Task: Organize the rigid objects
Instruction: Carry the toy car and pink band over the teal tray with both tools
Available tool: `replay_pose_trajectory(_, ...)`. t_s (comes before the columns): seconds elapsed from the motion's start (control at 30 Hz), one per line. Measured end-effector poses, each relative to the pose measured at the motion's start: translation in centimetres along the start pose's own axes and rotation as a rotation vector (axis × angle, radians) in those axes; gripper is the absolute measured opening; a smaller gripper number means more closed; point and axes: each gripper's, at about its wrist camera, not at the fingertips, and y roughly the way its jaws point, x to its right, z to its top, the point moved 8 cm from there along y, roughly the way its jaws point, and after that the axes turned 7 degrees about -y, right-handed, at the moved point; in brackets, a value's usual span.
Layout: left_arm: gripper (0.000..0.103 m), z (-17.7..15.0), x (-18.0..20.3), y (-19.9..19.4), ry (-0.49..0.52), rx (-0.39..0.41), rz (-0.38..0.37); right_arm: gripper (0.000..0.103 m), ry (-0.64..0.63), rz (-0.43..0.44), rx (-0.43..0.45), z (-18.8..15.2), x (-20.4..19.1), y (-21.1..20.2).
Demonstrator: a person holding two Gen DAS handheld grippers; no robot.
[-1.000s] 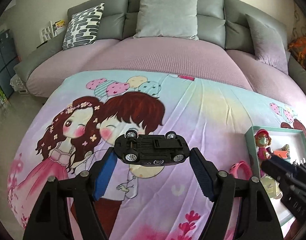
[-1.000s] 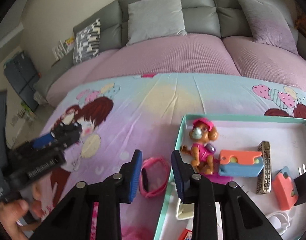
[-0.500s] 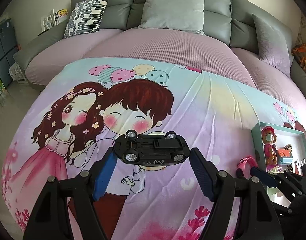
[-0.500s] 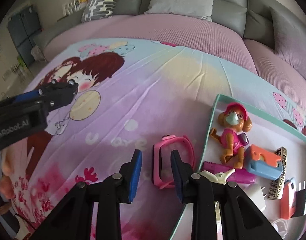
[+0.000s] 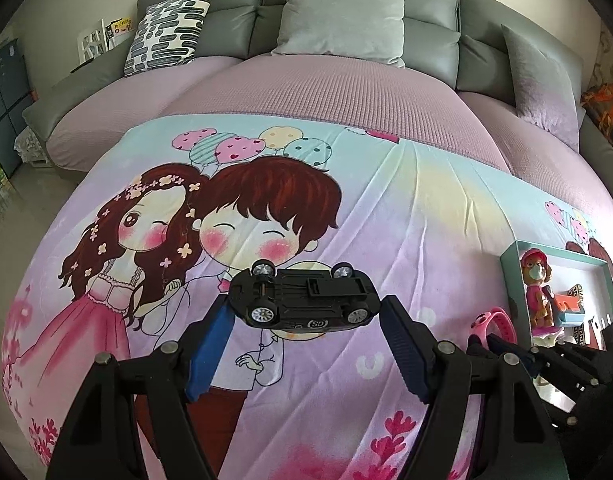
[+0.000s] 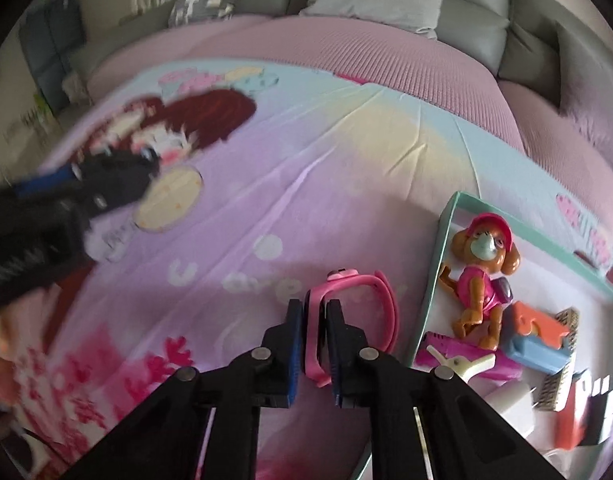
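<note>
**Watch strap pinched, car waiting upside down**

Left wrist view: my left gripper [image 5: 302,354] stands wide, its blue pads well apart with nothing between them. Just ahead of the pads a black toy car [image 5: 304,299] lies on its roof on the cartoon bedsheet [image 5: 406,216], wheels up, over the printed boy's collar. It sits between the line of my two fingers but touches neither. At the right edge I see the teal-rimmed box [image 5: 510,276] with the dog figure [image 5: 537,288] standing in it, and the pink watch [image 5: 496,322] lying on the sheet just beside the box's near wall. My right gripper [image 5: 502,346] reaches in there at the watch; from this side I cannot tell how its fingers stand.

Right wrist view: my right gripper [image 6: 315,332] is drawn narrow, both pads pressed against one side of the pink watch's [image 6: 358,304] band, the rest of the loop lying to the right on the sheet, outside the box [image 6: 434,292]. Inside the box lie the dog figure [image 6: 482,280], an orange-and-blue block [image 6: 536,336], a magenta bar [image 6: 466,356] under a cream piece, and a white plug [image 6: 512,404]. Far left, blurred, my left gripper [image 6: 106,184] sits by the car.
</note>
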Motion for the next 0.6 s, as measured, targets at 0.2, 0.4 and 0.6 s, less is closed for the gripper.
replay_pose_trajectory(0.2,0.076,0.7,2.2,-2.2,0.02,0.047,-0.076,0.013,0.109,0.028,0.156,0.0,1.8,-5.8)
replay_pose_trajectory(0.4,0.076,-0.1,7.8,-5.0,0.142,0.082,-0.185,0.013,0.201,-0.1,0.181,-3.3,6.7,-10.2)
replay_pose_trajectory(0.6,0.076,-2.7,14.5,-6.7,0.275,0.068,-0.299,0.013,0.321,-0.219,0.122,-8.3,12.2,-11.8)
